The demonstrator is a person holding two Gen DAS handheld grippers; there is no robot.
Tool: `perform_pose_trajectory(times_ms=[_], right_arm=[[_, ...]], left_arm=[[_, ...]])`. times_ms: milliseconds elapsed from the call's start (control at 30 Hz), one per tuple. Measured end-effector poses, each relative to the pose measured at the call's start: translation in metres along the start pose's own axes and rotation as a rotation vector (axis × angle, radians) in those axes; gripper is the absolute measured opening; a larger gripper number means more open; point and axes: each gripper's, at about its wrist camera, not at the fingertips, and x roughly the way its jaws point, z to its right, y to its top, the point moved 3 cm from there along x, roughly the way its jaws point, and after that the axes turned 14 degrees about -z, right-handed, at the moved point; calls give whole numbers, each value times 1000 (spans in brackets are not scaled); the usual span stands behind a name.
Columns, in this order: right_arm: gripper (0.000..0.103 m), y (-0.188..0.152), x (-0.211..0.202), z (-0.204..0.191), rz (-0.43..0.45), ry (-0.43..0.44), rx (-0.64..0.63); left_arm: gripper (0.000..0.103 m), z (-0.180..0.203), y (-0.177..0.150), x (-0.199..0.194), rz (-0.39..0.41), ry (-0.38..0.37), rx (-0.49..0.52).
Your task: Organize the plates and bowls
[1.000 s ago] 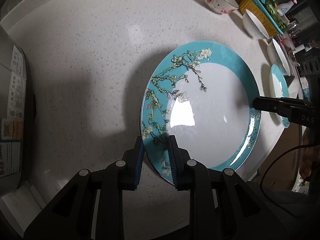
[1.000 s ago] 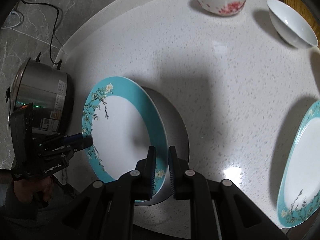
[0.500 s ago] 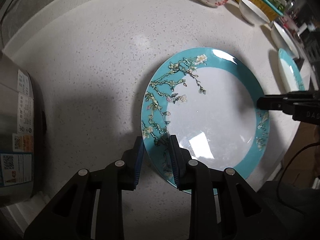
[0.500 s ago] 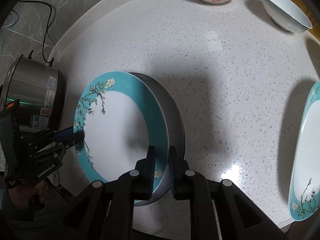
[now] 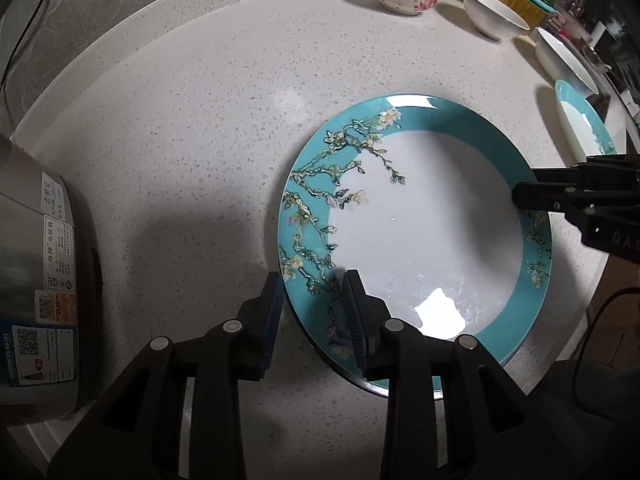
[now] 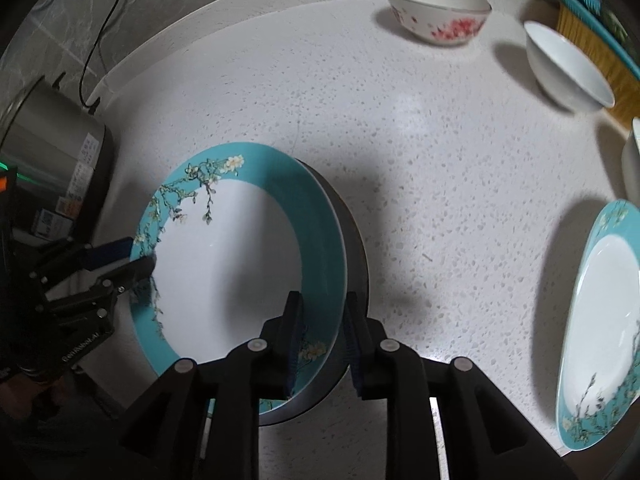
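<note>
Fingers: left gripper (image 5: 314, 312) and right gripper (image 6: 322, 334) both easing apart, each straddling an opposite edge of the teal plate (image 5: 424, 240), pads no longer pressing on the rim.
Plate position: flat on the bench (image 5: 200, 140), seemingly resting on a second plate whose rim shows just under its right edge.
Handling: glazed ceramic, stiff, fairly heavy, slick under rubber pads, likely to chip if dropped or knocked.
Hold points: opposite sides of the teal rim, pinched from above and below.
Left of plate: steel cooker (image 5: 36, 280), near but apart.
Beyond plate: flowered bowl (image 6: 438, 10) and white bowl (image 6: 568, 68), well apart.
Right of plate: another teal plate (image 6: 600, 316), apart.
Obstruction: none judged between plate and bowls; cooker crowding the left side.
</note>
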Motion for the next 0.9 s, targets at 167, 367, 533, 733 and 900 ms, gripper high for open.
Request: perform_pose_trajectory(times_ms=[167, 367, 533, 733, 900], right_arm=[[32, -6, 1, -10, 72, -79, -38], [48, -14, 6, -22, 159, -159, -89], [68, -14, 9, -24, 200, -169, -76], [74, -21, 0, -10, 217, -89, 42], [80, -58, -63, 35, 319, 82, 170]], left_arm=[[42, 1, -5, 2, 35, -25, 19], [53, -8, -4, 5, 58, -75, -5], [53, -23, -4, -18, 140, -142, -50], [68, -1, 16, -55, 194, -268, -4], [75, 59, 40, -82, 175, -435, 98]])
